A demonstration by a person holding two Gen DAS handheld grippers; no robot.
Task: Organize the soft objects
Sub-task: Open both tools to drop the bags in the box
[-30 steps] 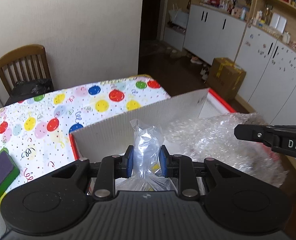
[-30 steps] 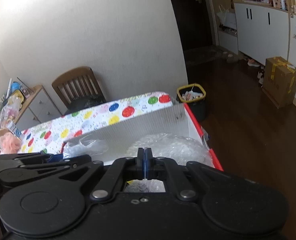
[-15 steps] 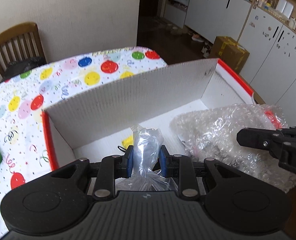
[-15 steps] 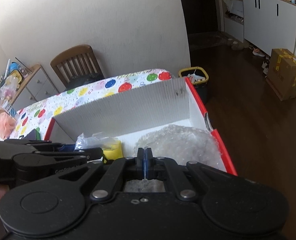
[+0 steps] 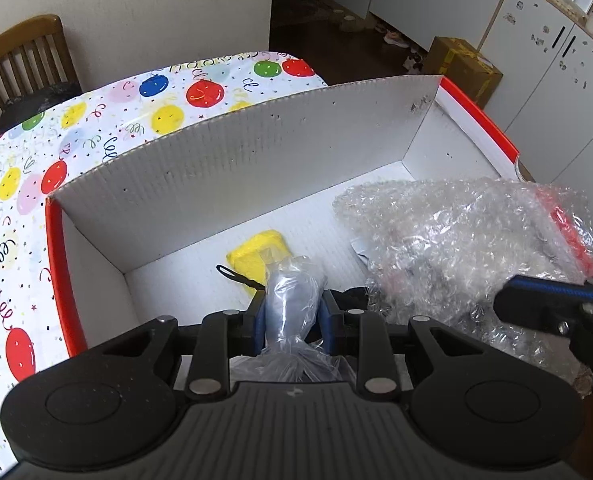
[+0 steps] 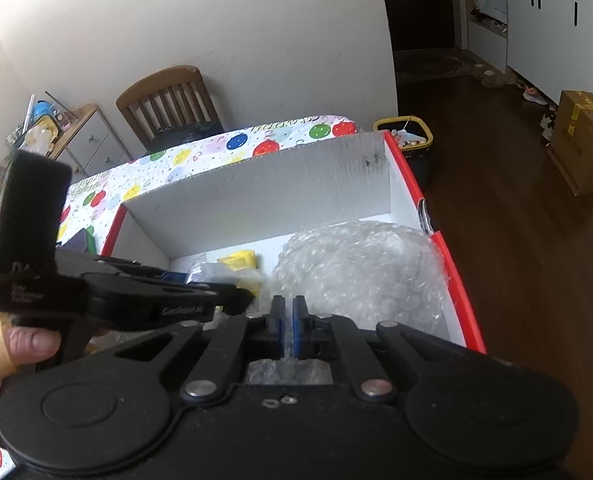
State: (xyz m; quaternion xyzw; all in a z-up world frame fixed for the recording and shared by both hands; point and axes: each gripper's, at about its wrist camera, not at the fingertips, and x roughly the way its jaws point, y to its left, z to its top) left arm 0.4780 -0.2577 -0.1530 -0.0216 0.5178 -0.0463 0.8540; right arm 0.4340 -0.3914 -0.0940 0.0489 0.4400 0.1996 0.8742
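Note:
A white corrugated box [image 5: 236, 152] with red outer sides stands on the table. Inside lie a yellow soft item [image 5: 260, 256] and a crumpled sheet of bubble wrap [image 5: 448, 240] on the right. My left gripper [image 5: 292, 300] is shut on a clear plastic bag [image 5: 290, 320], held low in the box just above the yellow item. My right gripper [image 6: 288, 320] hovers over the near edge of the bubble wrap [image 6: 360, 264]. Its jaws are opening, a narrow gap shows between the blue pads, and nothing is pressed between them. The left gripper [image 6: 240, 300] crosses the right wrist view.
The balloon-print tablecloth [image 5: 96, 120] covers the table left of the box. A wooden chair [image 5: 24, 64] stands behind it. A person's thumb [image 6: 16, 344] holds the left gripper. A cardboard carton [image 5: 460, 68] and a yellow-rimmed bin [image 6: 412, 132] sit on the dark floor.
My left gripper has come down into the box with the bag, and the yellow item has come into view beneath it. The right gripper's pads have parted slightly.

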